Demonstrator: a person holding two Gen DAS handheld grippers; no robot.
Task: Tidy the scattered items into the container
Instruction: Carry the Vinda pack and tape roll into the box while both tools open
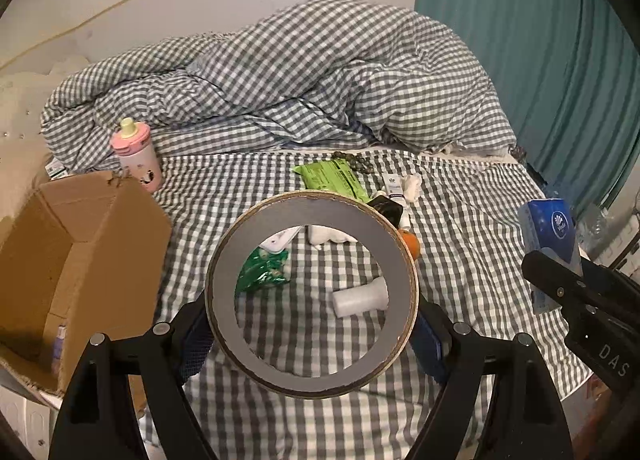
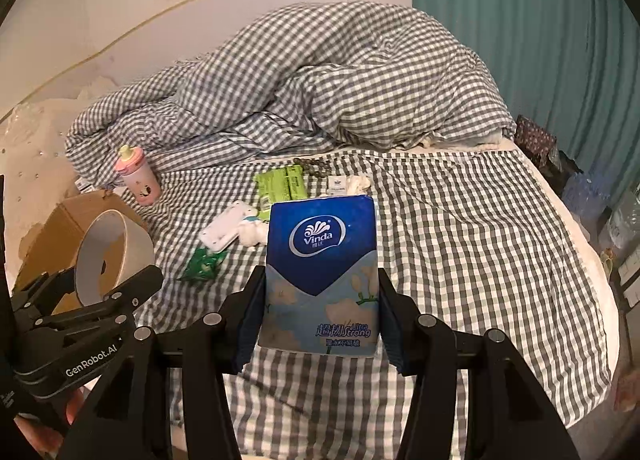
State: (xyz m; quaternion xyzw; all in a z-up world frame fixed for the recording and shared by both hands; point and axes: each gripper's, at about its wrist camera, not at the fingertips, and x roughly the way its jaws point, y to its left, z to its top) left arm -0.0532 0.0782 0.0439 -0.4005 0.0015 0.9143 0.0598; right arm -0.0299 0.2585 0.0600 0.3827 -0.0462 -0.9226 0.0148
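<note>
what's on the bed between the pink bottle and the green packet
Only bare checked sheet lies between the pink bottle and the green packet, clear in the left wrist view.

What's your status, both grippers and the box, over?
Left gripper shut on tape roll. Right gripper shut on tissue pack. Cardboard box open, unobstructed.
</note>
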